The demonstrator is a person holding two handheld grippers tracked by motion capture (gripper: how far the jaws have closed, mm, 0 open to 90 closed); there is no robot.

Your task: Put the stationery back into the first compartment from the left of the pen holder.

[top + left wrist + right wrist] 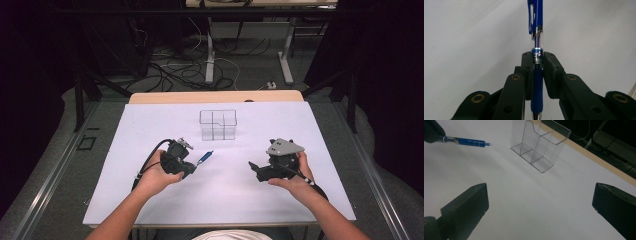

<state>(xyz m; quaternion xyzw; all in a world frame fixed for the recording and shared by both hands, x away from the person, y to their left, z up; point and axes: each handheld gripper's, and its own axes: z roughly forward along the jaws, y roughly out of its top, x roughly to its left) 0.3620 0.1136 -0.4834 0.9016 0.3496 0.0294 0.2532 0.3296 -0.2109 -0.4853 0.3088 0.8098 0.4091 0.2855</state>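
Note:
A blue click pen [537,32] is clamped between the jaws of my left gripper [538,60], its clip end sticking out beyond the fingertips. In the high view the left gripper [191,166] sits left of centre and the pen [204,157] points up and to the right toward a clear plastic divided holder [218,124]. My right gripper [254,169] is at the right, open, with nothing between its jaws. In the right gripper view the holder [540,147] stands ahead and the pen [471,142] shows at the upper left.
A white sheet [220,200] covers the table, with a wooden edge [215,96] at the far side. Beyond the table lie cables and the legs of another table [210,60] on the floor. A cable trails from each gripper.

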